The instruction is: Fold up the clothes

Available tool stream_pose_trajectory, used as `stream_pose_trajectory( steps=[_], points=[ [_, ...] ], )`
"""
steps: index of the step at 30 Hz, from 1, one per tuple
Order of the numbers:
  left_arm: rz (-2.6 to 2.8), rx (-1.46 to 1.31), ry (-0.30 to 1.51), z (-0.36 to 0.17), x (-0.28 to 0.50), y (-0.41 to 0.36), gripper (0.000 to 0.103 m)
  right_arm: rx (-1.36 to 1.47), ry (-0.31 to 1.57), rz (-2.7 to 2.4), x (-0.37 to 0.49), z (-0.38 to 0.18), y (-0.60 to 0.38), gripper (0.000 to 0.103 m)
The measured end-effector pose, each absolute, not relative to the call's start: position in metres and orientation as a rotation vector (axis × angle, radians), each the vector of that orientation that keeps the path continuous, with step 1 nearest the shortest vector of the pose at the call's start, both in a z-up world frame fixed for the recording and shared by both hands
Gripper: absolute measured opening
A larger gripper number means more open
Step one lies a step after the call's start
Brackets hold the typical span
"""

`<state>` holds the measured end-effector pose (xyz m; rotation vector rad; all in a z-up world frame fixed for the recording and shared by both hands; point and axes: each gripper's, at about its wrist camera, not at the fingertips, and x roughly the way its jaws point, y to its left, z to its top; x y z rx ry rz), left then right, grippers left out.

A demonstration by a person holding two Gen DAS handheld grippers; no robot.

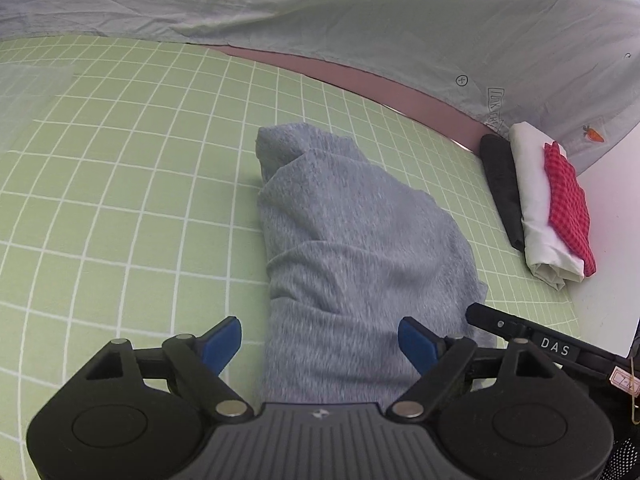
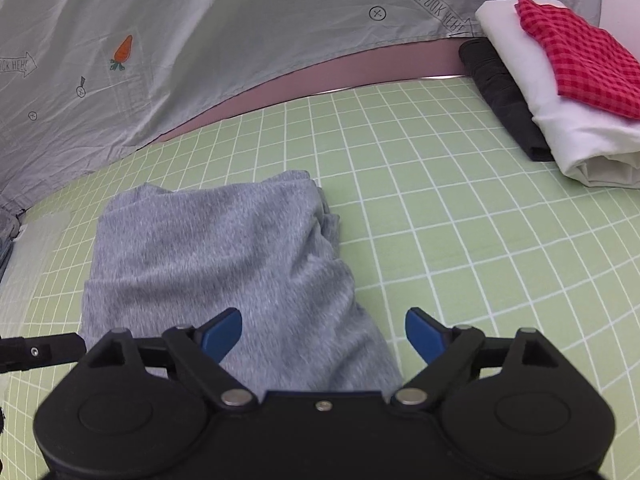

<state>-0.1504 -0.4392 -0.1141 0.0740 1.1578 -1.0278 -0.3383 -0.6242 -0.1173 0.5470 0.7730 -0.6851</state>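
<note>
Grey garment [image 2: 224, 264], near end hidden behind open right hand-held gripper [image 2: 323, 334].

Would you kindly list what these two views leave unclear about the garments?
- Near end of the grey knit garment: hidden by the gripper body in both wrist views.
- Folded black cloth: mostly covered by the folded white cloth and red checked cloth.
- That stack's right side: cut off by the right wrist frame edge.

"LOOK HERE" arrows on pale sheet [image 2: 248, 40], "DAS" label on right gripper [image 1: 555, 347]
</note>
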Motion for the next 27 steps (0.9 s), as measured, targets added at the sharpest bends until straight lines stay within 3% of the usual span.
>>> stream_pose_trajectory(
  steps=[9, 11, 13, 17, 22, 27],
  points=[
    [-1.134, 0.134, 1.234, -0.141, -0.134, -0.482, 0.084, 0.599, 0.858, -0.664, -0.293, -0.153, -0.643, 0.089],
    [-1.146, 0.162, 1.236, -0.146, -0.135, -0.488, 0.077, 0.617, 0.85, -0.667, -0.289, -0.156, -0.642, 0.091],
    [-1.15, 0.168, 1.226, -0.146, -0.137, -0.49, 0.064, 0.605, 0.857, -0.663, -0.286, -0.156, -0.64, 0.084],
    [-1.165, 0.161, 1.214, -0.137, -0.148, -0.493, 0.043, 0.592, 0.901, -0.557, -0.281, -0.147, -0.634, 0.029],
    [-1.206, 0.145, 1.177, -0.114, -0.178, -0.499, 0.03, 0.591, 0.837, -0.527, -0.295, -0.127, -0.62, 0.025],
    [-1.23, 0.11, 1.145, -0.09, -0.225, -0.515, 0.028, 0.655, 0.709, -0.53, -0.344, -0.098, -0.628, 0.024]
  ],
)
